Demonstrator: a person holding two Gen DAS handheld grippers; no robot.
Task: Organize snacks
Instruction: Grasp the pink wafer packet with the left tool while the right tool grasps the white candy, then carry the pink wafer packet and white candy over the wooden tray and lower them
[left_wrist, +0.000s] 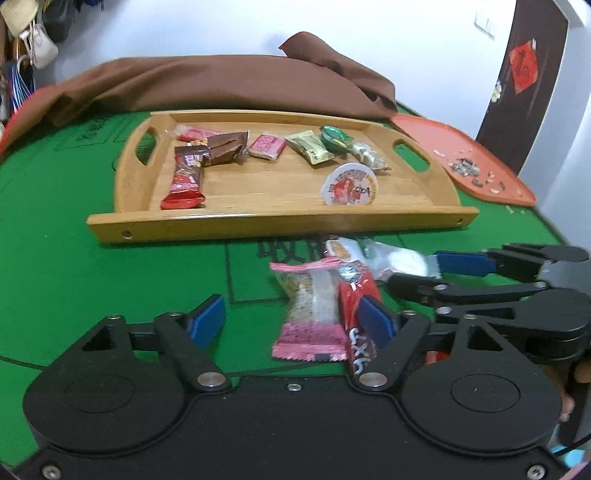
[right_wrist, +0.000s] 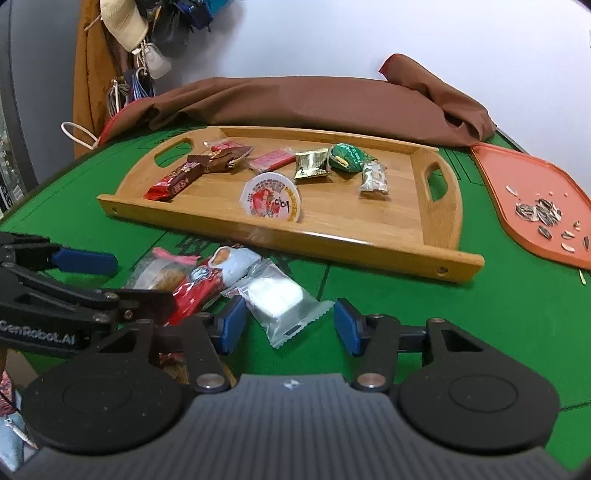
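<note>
While both tongs gape, ungripping | left gripper straddles pink packet, red packet | risk: pinching both.

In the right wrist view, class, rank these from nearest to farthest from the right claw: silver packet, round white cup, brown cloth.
1. Silver packet: between the right claw fingers.
2. Round white cup: on the tray's near side.
3. Brown cloth: behind the tray.

We see a brown cloth bunched along the green tabletop, and sunflower seeds scattered on an orange tray.
</note>
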